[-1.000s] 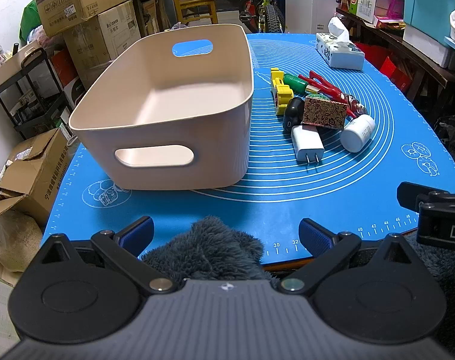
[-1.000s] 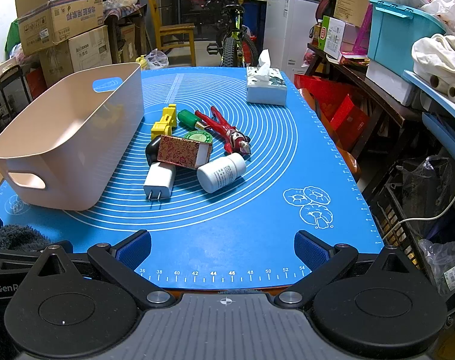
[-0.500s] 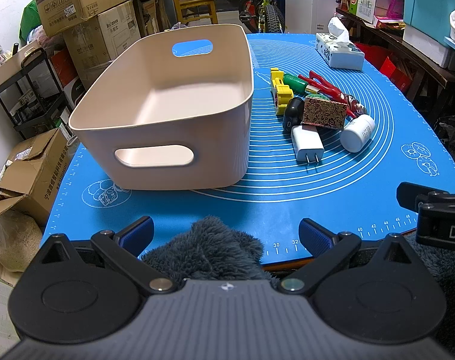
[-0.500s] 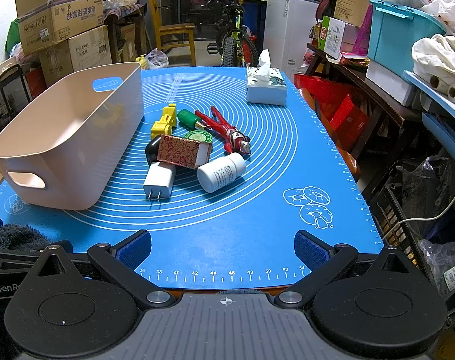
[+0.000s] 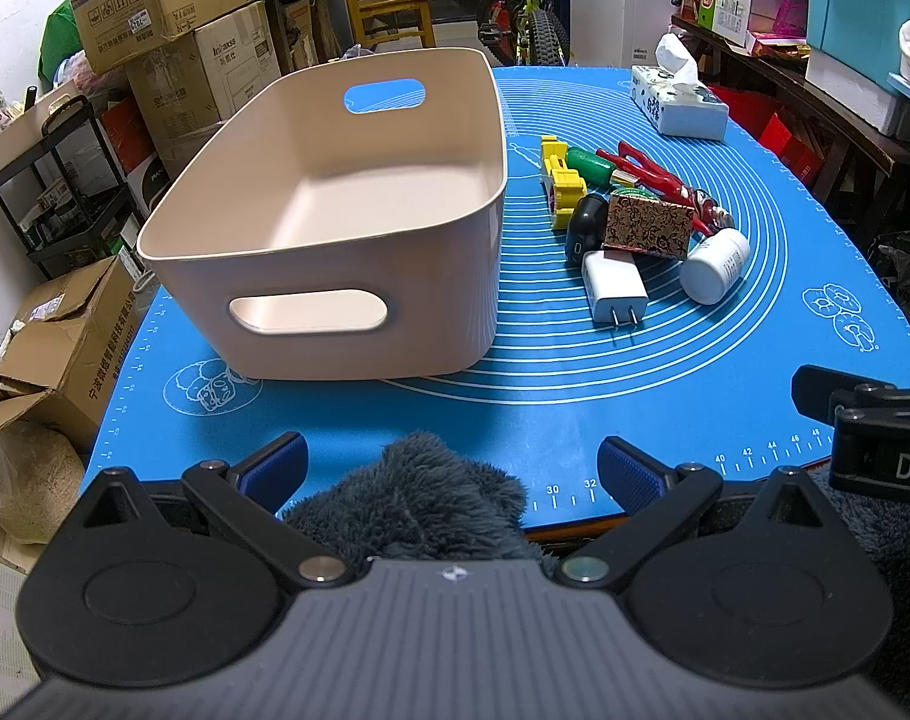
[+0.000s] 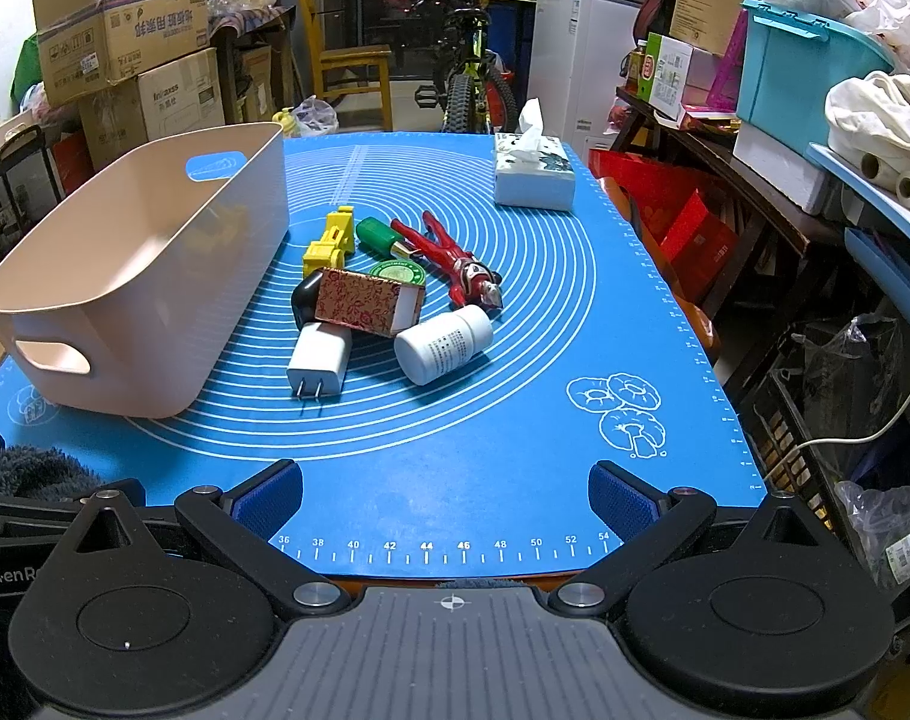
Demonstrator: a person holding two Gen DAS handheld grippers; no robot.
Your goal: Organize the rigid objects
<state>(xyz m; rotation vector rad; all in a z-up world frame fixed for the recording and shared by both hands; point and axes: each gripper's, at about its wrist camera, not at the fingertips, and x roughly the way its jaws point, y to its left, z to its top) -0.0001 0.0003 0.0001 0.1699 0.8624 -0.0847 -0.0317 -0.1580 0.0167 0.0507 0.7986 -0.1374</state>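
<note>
1. Counts: one beige plastic bin [image 5: 335, 228] with two handle cut-outs, seven loose items beside it, one tissue box [image 6: 534, 179], two claws.
2. Bin sits upright on the blue silicone mat [image 6: 515, 420] covering the desk, left of the pile, nothing inside.
3. Pile, just right of the bin, mostly touching: white wall charger [image 6: 318, 360] with two prongs facing the near edge; white round pill bottle [image 6: 444, 343] on its side; red-and-gold patterned small box [image 6: 368, 301] lying partly across the charger and a black rounded gadget [image 5: 586, 221]; yellow toy vehicle [image 6: 330, 240]; green cylinder [image 6: 378, 235]; round green tin [image 6: 401, 273]; red-and-silver action figure [image 6: 455, 264] lying flat.
4. Readable text: mat ruler numbers 36–54 along the near edge; "GenR" on the other tool in right wrist view, "DA" in left wrist view. Bottle print too small to read.
5. Left claw [image 5: 452, 471]: blue-padded fingers spread wide, holding nothing, above grey fuzzy fabric [image 5: 419, 504] at the desk's near edge.
6. Right claw [image 6: 446, 495]: spread wide, holding nothing, at the near edge.
</note>
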